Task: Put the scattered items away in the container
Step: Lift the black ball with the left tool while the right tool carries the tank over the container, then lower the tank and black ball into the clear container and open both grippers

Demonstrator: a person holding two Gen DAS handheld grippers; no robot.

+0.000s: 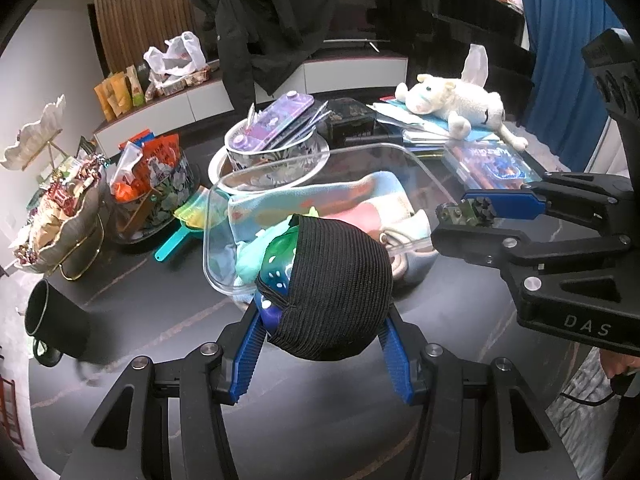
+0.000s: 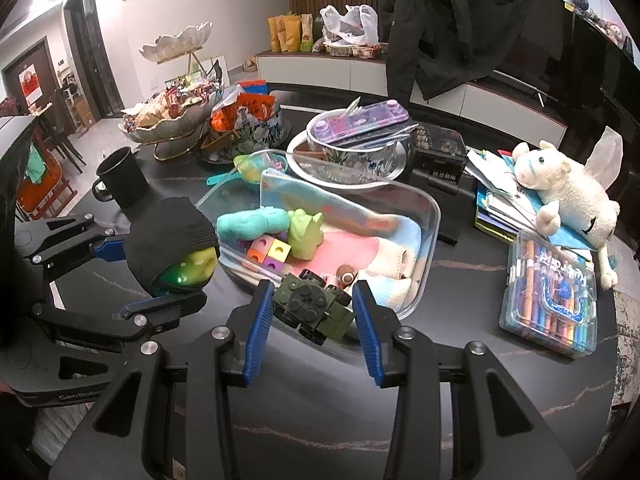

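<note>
- Left gripper [image 1: 320, 320], lower centre: clamps black-knit-wrapped green ball [image 1: 336, 292].
- Right gripper [image 2: 314, 300], lower centre: grips green block truck [image 2: 316, 308] over clear container [image 2: 434, 216].
- Dark marbled table [image 2: 360, 420]; black coat [image 2: 448, 20] upper right.

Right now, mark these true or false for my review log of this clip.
1. The left gripper holds a toy wrapped in black knit fabric. True.
2. The right gripper holds nothing. False: its fingers grip a green brick-built toy vehicle.
3. The clear plastic container is empty. False: it already holds a pastel cloth, coloured cubes and soft toys.
4. A white plush animal lies on a stack of books outside the container. True.
5. The black mug lies on its side. False: it stands upright.
</note>
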